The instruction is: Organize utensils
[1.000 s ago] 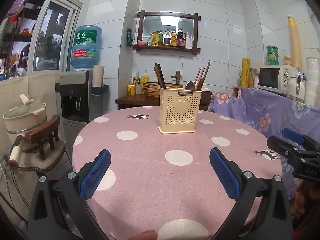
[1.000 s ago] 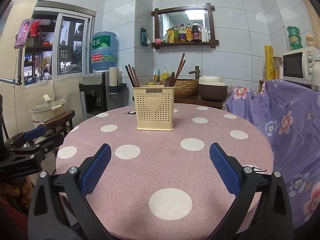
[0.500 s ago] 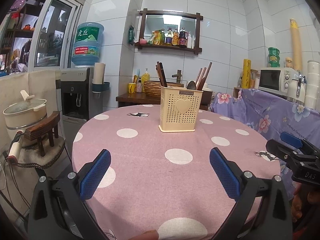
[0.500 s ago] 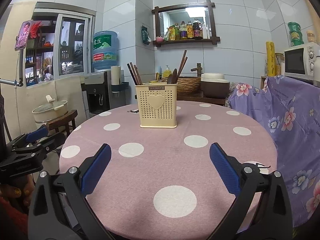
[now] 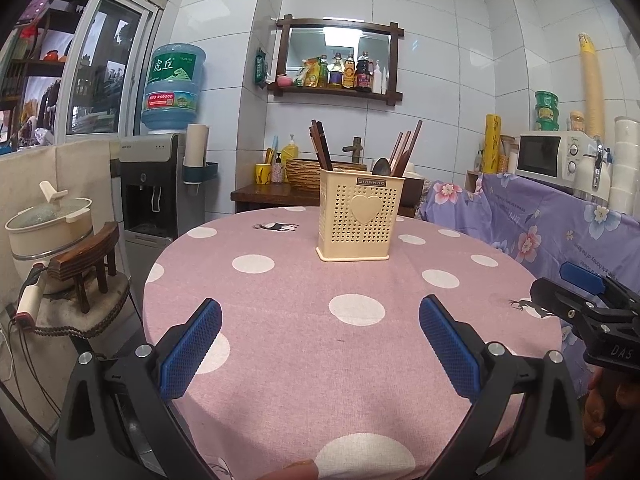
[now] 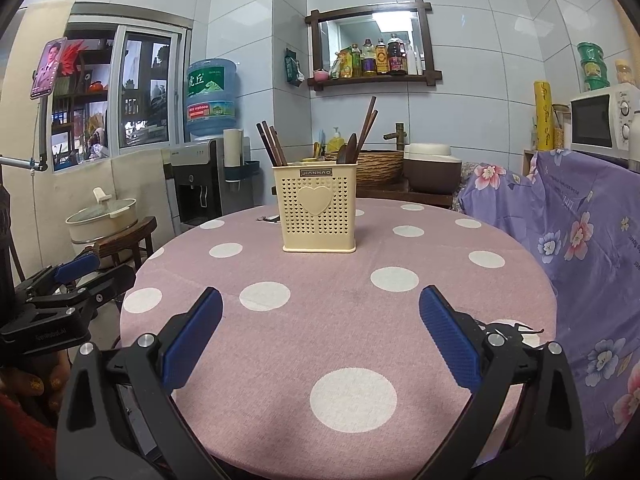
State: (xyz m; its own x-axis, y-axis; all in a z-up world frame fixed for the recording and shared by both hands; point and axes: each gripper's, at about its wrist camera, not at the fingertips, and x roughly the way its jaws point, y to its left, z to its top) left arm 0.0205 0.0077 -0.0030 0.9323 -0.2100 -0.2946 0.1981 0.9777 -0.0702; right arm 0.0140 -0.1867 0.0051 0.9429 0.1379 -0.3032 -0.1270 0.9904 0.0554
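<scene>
Home kitchen: microwave (image 5: 550, 155), water dispenser (image 5: 154, 184), condiment shelf (image 5: 338, 90).

One holder (image 6: 319, 208) stands ahead of the grippers, with one spoon (image 6: 347, 149) inside. Chopsticks (image 6: 273, 143) show in two bunches, about three sticks in each; the exact count is unclear.

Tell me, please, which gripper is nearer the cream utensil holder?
Neither clearly: the left gripper and right gripper both hover open at the near table edge, well short of the utensil holder.
</scene>
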